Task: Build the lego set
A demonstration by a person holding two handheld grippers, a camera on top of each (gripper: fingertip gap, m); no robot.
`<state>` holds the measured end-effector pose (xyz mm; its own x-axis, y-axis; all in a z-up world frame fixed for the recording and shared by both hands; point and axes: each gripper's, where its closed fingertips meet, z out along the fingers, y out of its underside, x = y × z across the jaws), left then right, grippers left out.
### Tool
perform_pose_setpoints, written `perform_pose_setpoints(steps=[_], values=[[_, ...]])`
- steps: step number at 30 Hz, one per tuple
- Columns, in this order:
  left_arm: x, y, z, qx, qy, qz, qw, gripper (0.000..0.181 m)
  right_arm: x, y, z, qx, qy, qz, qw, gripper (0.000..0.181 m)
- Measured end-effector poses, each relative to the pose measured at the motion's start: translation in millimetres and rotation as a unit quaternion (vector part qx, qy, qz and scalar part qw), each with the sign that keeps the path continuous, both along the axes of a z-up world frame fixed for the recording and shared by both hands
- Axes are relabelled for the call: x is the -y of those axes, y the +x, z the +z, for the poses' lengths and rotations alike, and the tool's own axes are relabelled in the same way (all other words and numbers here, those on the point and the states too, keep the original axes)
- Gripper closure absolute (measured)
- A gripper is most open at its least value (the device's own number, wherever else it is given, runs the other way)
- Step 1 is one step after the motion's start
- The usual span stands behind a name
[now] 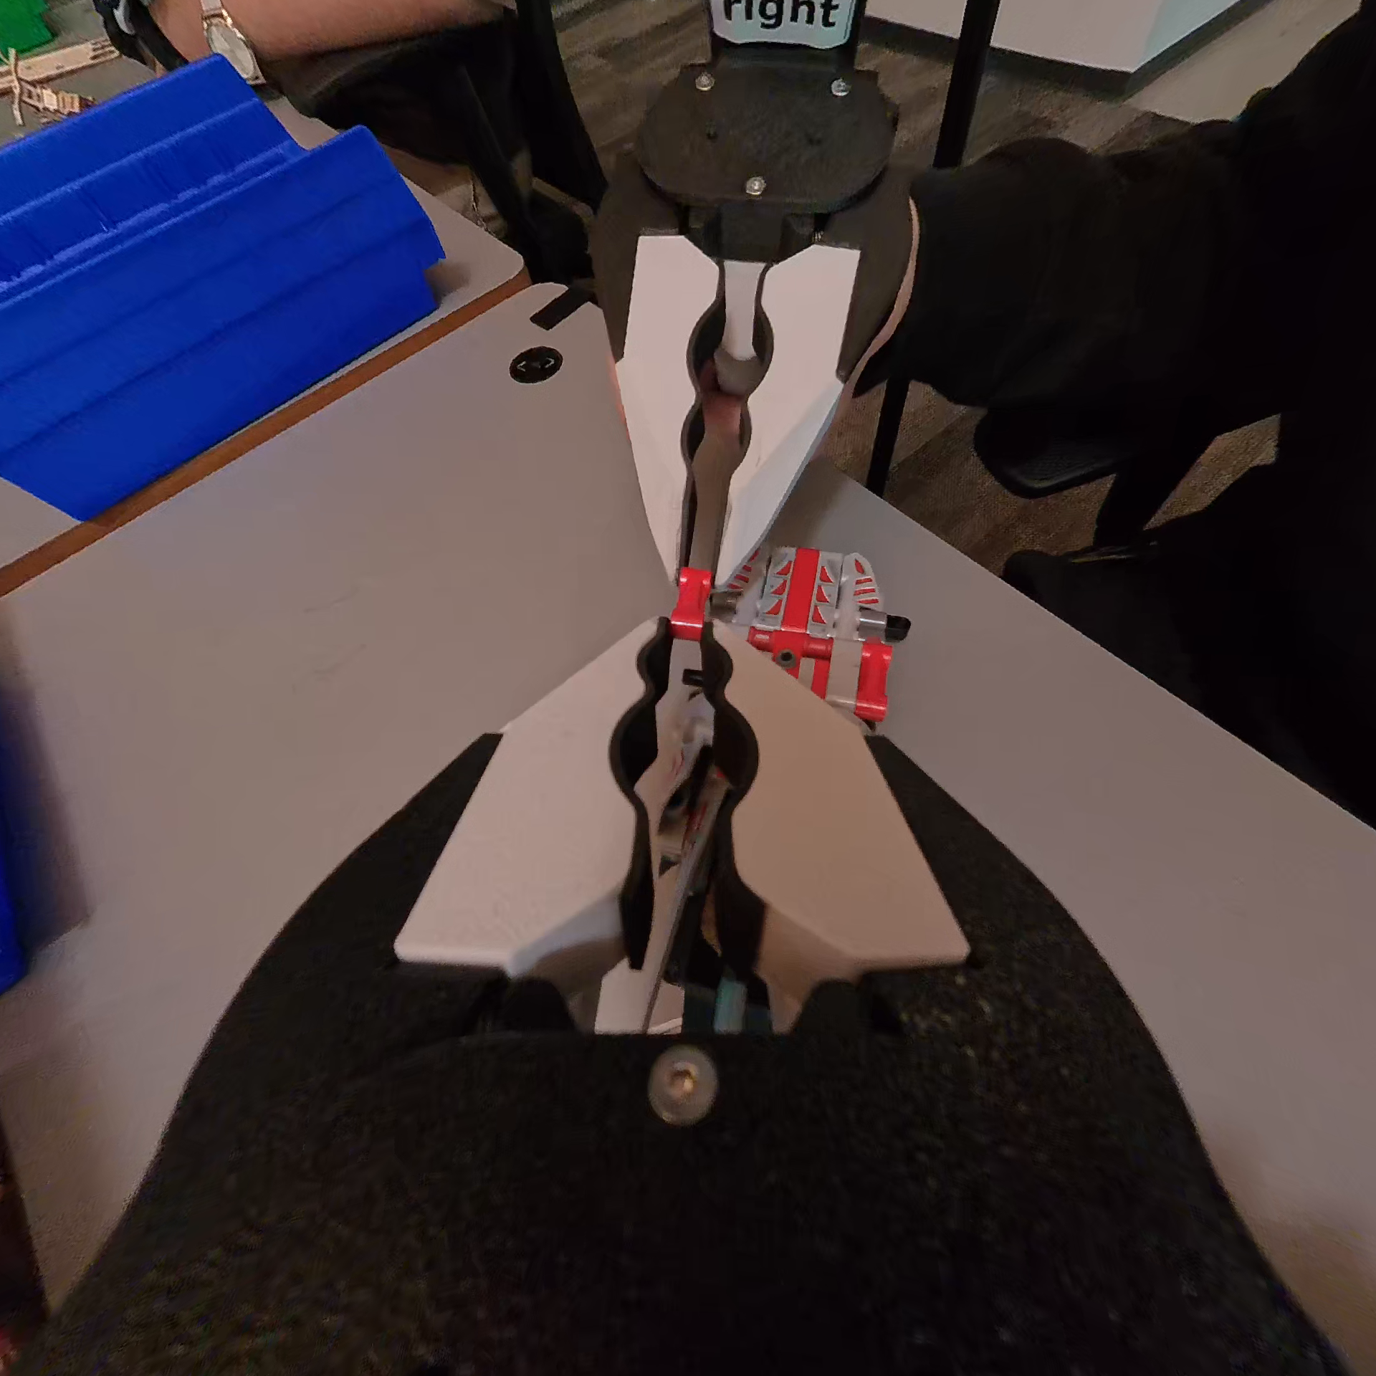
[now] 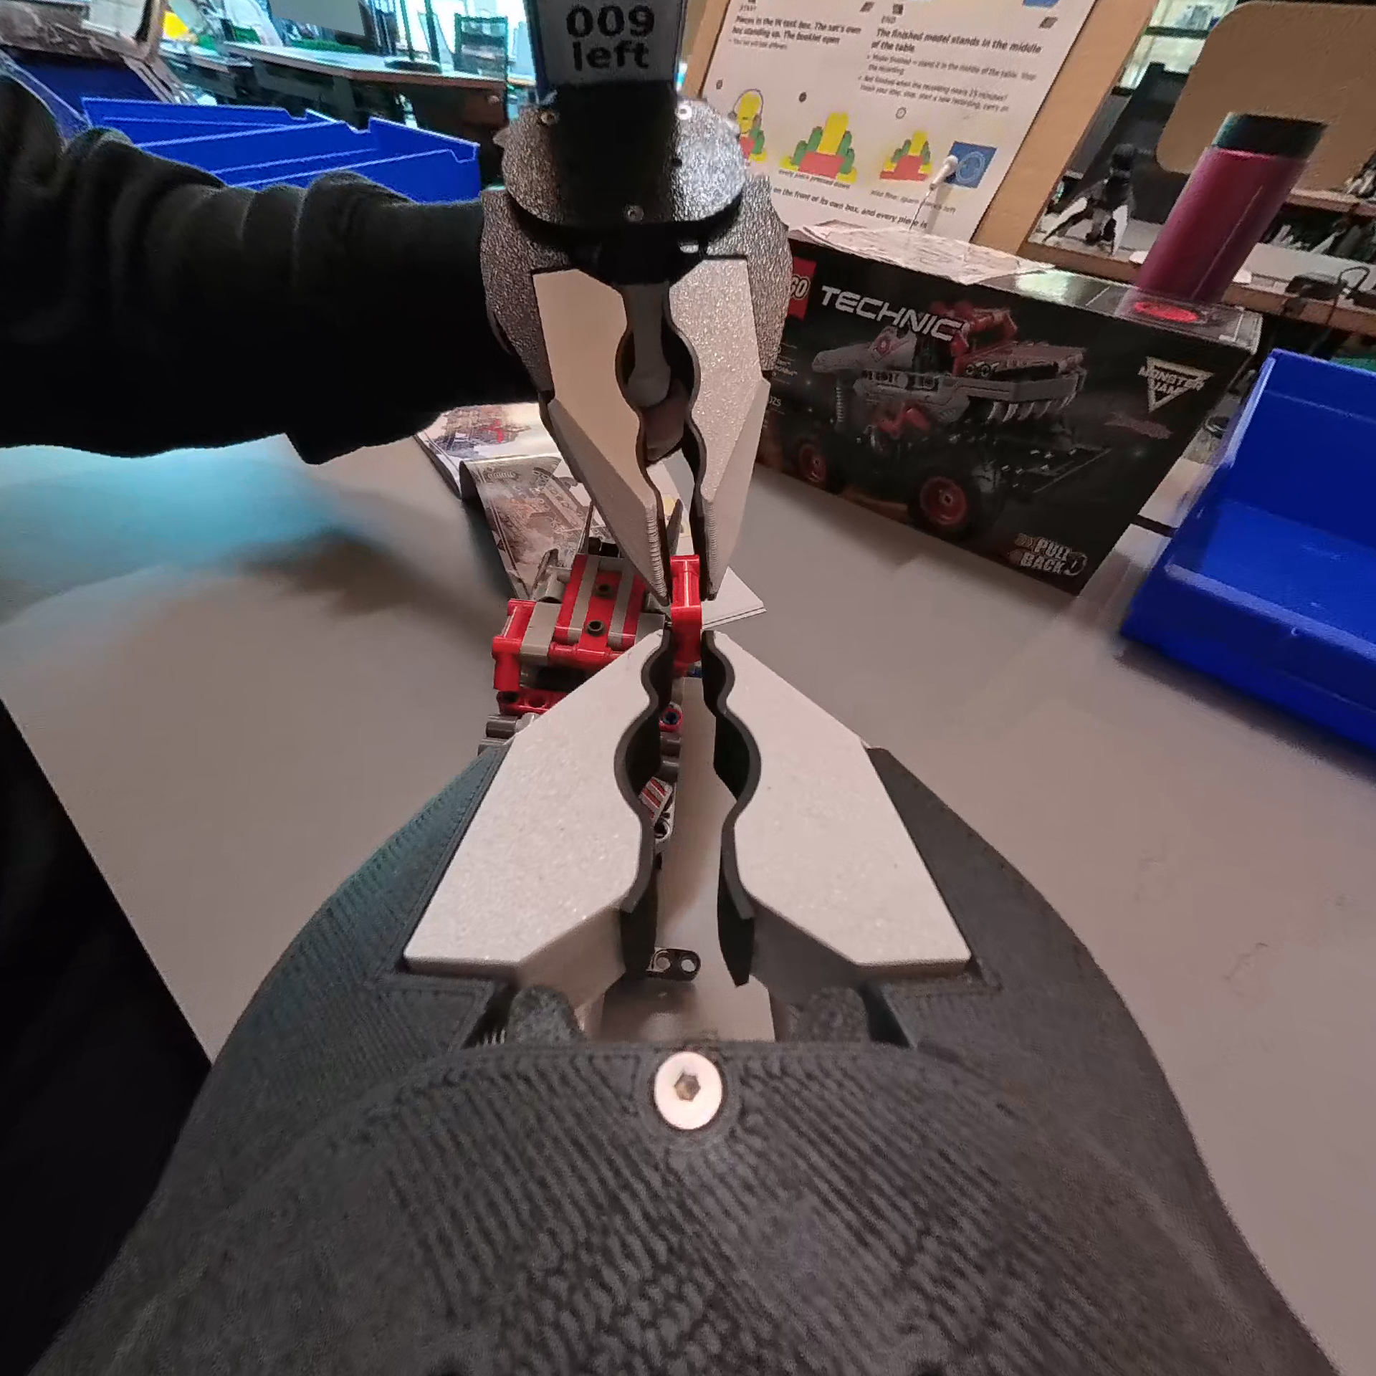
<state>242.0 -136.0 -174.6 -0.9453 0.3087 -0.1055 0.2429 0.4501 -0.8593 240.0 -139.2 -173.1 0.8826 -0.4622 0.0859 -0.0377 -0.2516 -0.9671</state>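
A partly built red and grey Lego model stands on the grey table; it also shows in the right wrist view. A red connector piece juts from its end. My left gripper comes from below and is shut on this red piece. My right gripper meets it tip to tip from the far side, also shut on the piece. In the right wrist view the right gripper and left gripper pinch the same red piece. Part of the model is hidden under the fingers.
Blue bins stand at the far left of the table, and another blue bin at the right. The Lego set box, an open booklet, a pink bottle and an instruction board stand behind. A small black piece lies on the table. The tips of both grippers are at nearly the same place.
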Motion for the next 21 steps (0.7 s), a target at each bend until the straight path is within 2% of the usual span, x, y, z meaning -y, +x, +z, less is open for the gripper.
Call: perform_pose_setpoints(steps=[7, 9, 13, 21], values=[[0, 3, -2, 0.001, 0.007, 0.007, 1.000, 0.173, 1, 3, -2, -0.020, -0.011, -0.015, 1.000, 0.176], [-4, 0, -1, -0.013, 0.016, 0.000, 1.000, 0.141, 9, 10, -11, -0.039, -0.023, -0.042, 0.998, 0.176], [-12, -7, -7, -0.018, 0.042, -0.008, 0.999, 0.115, 10, 8, -19, -0.071, -0.019, -0.039, 0.997, 0.176], [-10, -25, -20, -0.030, 0.070, -0.030, 0.997, 0.104, 3, 4, -21, -0.058, -0.043, -0.028, 0.997, 0.176]])
